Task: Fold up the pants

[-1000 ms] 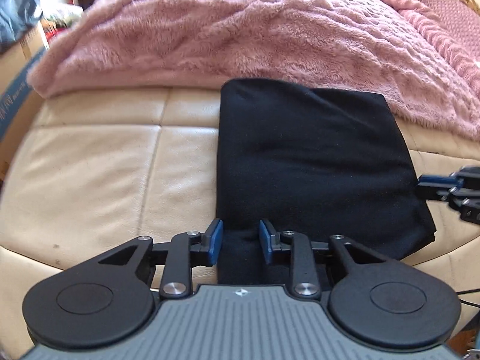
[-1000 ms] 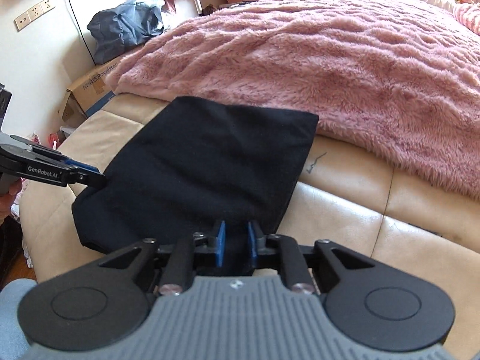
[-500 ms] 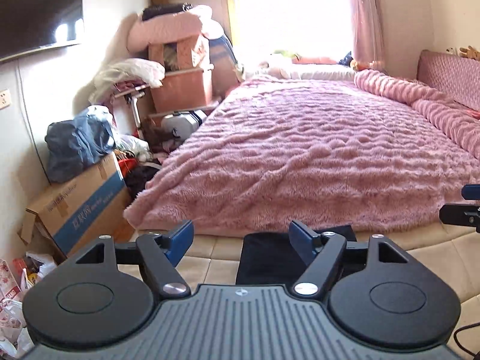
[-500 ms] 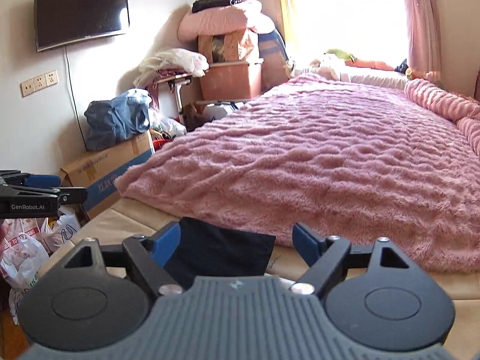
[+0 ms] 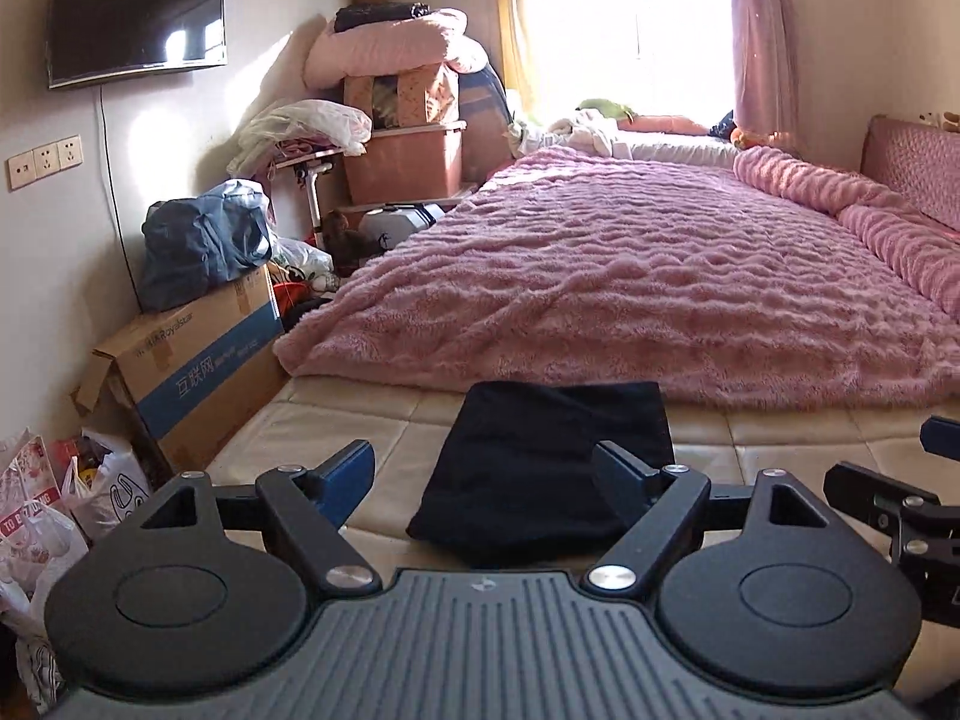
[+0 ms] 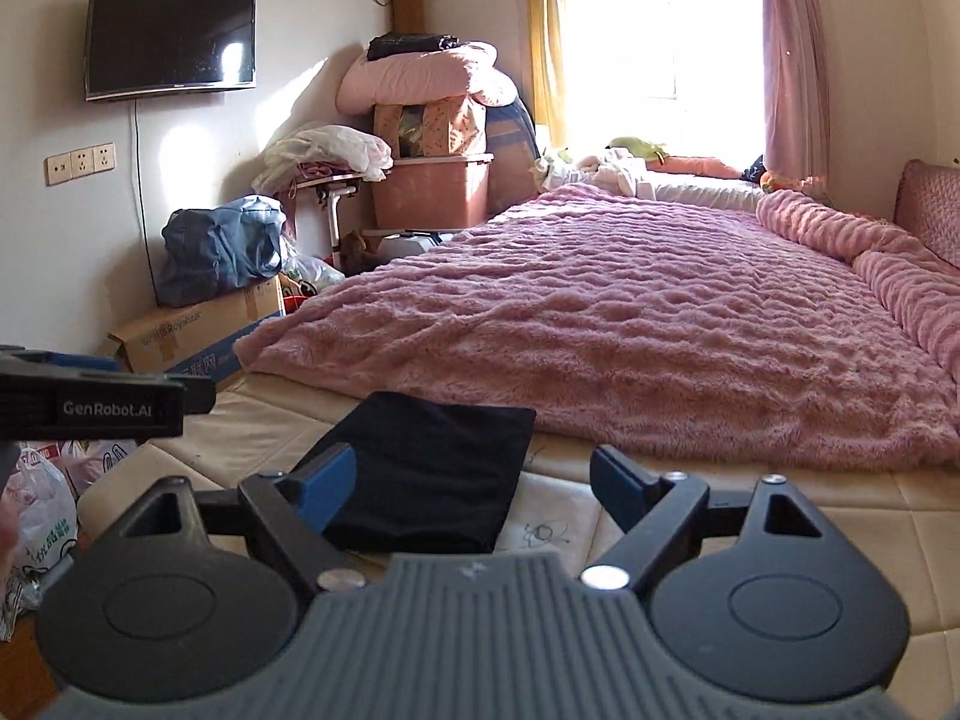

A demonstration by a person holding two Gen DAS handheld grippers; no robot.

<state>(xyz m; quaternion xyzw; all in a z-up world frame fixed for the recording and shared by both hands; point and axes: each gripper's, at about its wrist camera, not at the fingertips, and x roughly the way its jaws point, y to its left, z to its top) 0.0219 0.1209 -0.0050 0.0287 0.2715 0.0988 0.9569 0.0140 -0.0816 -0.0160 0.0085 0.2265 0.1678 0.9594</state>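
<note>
The black pants point(image 5: 546, 456) lie folded into a compact rectangle on the cream leather surface point(image 5: 360, 420) at the foot of the bed. They also show in the right wrist view point(image 6: 432, 468). My left gripper point(image 5: 486, 483) is open and empty, held back from the pants and above them. My right gripper point(image 6: 471, 489) is open and empty, also back from the pants. The right gripper shows at the right edge of the left wrist view point(image 5: 906, 504). The left gripper's body shows at the left of the right wrist view point(image 6: 90, 405).
A pink fuzzy blanket point(image 5: 630, 288) covers the bed behind the pants. A cardboard box point(image 5: 192, 372) with a blue bag point(image 5: 204, 240) on it stands at the left. Plastic bags point(image 5: 36, 516) lie on the floor. Storage clutter point(image 5: 402, 120) fills the far corner.
Both grippers let go of the pants, opened wide, and pulled back and up. The views tilted from looking down at the pants to looking across the room.
</note>
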